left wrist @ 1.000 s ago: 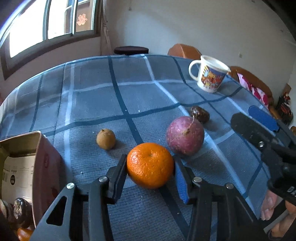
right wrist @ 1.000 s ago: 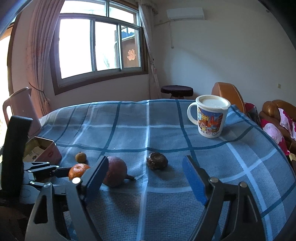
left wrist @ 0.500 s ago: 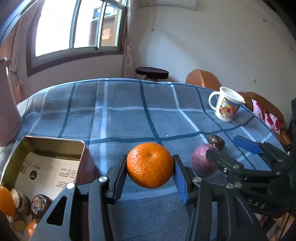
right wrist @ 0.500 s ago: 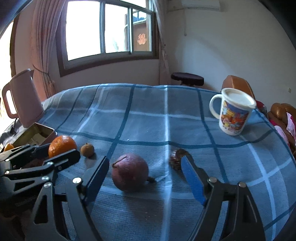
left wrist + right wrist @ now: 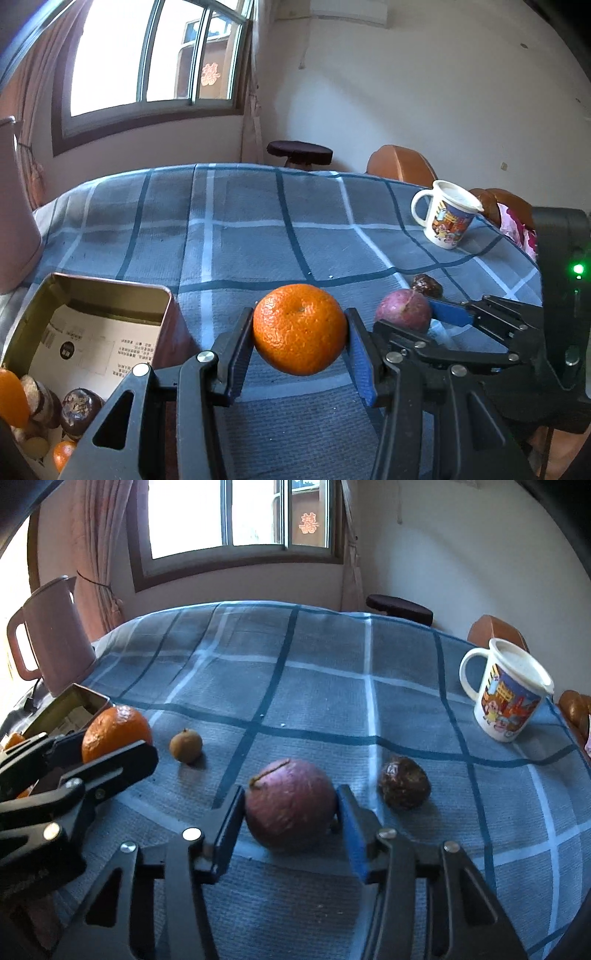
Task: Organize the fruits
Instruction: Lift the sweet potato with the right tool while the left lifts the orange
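My left gripper is shut on an orange and holds it in the air, just right of the open tin box. The tin's near end holds several fruits. My right gripper reaches low over the table with its jaws closing on a round purple fruit. Both blue pads touch the fruit's sides, and it still rests on the checked cloth. A small brown fruit lies to its left. A dark wrinkled fruit lies to its right.
A printed mug stands at the far right of the table. A pink kettle stands at the far left behind the tin. Chairs and a stool are beyond the table's far edge.
The left gripper lifted the orange off the cloth and swung left to the tin. The right gripper moved in and down, and its wide jaws narrowed onto the purple fruit.
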`<action>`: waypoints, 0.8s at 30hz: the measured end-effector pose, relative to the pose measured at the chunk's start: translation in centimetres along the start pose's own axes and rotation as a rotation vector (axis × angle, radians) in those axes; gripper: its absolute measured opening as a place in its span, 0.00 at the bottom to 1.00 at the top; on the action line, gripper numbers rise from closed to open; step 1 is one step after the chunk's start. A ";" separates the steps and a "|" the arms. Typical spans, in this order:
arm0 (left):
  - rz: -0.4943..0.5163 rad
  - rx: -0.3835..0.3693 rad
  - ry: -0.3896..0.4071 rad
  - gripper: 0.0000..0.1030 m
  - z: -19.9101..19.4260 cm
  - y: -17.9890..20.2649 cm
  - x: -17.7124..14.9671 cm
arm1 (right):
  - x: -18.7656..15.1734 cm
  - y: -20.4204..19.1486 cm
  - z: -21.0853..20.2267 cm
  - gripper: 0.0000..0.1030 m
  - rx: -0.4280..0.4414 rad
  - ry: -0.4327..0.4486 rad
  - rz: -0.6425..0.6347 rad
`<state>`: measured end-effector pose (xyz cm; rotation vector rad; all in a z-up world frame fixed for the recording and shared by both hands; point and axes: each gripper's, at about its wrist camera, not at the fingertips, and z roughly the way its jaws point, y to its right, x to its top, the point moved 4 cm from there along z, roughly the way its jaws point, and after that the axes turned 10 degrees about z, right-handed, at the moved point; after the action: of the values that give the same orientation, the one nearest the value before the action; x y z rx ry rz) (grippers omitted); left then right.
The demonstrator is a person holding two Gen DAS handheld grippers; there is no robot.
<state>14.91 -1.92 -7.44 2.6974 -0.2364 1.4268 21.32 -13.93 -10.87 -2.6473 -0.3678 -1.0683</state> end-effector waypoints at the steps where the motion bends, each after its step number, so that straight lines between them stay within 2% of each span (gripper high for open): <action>1: 0.003 0.000 0.006 0.48 -0.1 0.0 0.0 | 0.0 -0.1 0.0 0.51 0.000 0.001 -0.001; 12: 0.020 0.005 0.047 0.48 -0.9 0.3 0.2 | 0.2 0.2 -1.8 0.51 0.035 0.084 0.027; 24: 0.039 0.018 0.080 0.48 -1.5 0.5 0.2 | 0.2 -0.3 -3.7 0.51 0.046 0.182 0.001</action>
<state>13.66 -2.22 -6.42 2.6568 -0.2741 1.5505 18.98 -14.84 -8.09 -2.4852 -0.3491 -1.2725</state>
